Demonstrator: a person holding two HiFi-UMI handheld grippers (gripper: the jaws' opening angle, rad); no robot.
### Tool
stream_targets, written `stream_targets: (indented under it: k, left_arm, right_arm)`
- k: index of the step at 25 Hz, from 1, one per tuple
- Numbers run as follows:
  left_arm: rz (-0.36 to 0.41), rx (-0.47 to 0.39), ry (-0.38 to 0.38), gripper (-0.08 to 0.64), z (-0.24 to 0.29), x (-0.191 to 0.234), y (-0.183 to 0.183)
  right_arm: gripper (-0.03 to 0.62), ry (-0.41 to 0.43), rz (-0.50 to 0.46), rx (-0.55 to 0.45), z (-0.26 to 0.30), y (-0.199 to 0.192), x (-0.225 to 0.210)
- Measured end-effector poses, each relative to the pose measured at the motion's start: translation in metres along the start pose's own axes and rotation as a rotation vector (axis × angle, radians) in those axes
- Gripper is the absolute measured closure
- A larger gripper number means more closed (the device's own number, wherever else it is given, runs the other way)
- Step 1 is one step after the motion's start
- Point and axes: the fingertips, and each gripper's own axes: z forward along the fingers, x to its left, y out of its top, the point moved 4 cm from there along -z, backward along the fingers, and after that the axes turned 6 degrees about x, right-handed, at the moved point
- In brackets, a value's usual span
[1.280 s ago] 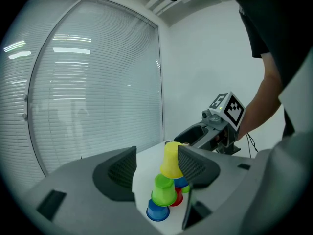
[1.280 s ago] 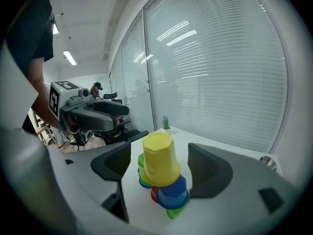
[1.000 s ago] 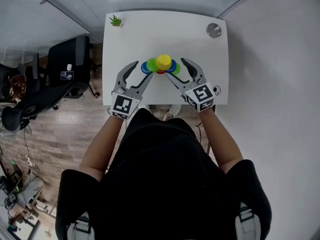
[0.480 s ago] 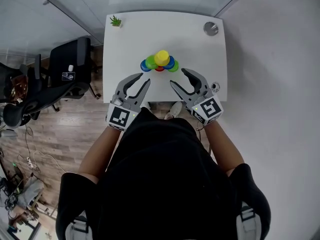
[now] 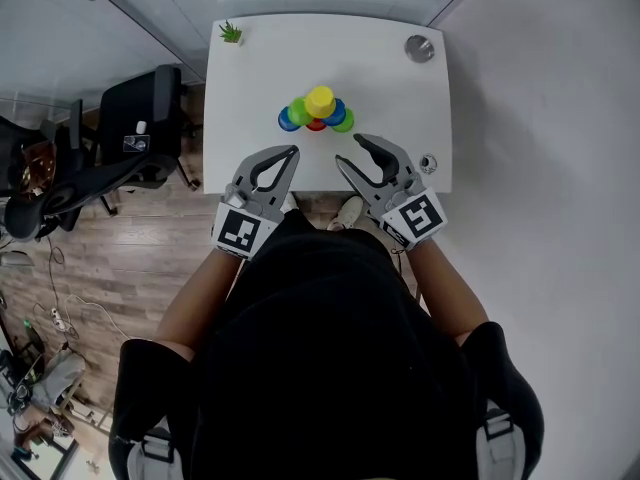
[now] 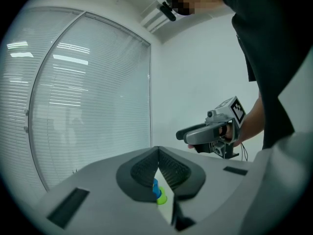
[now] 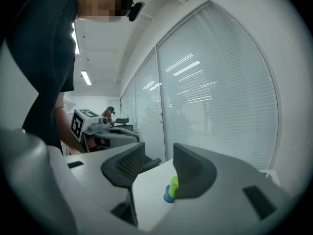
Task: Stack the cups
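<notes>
At the middle of the white table [image 5: 260, 68], head view: the cups [image 5: 317, 113] cluster together, blue, green and red below, yellow on top. My left gripper [image 5: 290, 152] and right gripper [image 5: 350, 150] hover near the front edge, apart from them.

Left gripper view: my jaws are pressed together, empty, with blue and green cups beyond.

Right gripper view: my jaws stand apart and have just been closing, with nothing between them.

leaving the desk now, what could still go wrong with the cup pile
1. The yellow cup sits on top of the other cups; a knock to the table could topple it.
2. The right gripper, its empty jaws just closing, hangs near the pile; a forward swing could hit it.
</notes>
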Motion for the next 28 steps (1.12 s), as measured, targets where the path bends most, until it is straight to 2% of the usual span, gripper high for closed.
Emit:
stream_targets:
  k: [6, 14, 28]
  left_arm:
    - [0.029, -0.011, 0.001, 0.549, -0.003, -0.008, 0.006]
    - [0.023, -0.003, 0.015, 0.549, -0.011, -0.014, 0.005]
    - [0.023, -0.016, 0.024, 0.549, -0.011, -0.014, 0.014]
  right_arm:
    - [0.473, 0.006, -0.025, -0.022, -0.008, 0.003, 0.010]
    - [0.589, -0.004, -0.032, -0.039, -0.019, 0.005, 0.015]
    - [0.589, -0.019, -0.024, -0.027, -0.022, 0.002, 0.014]
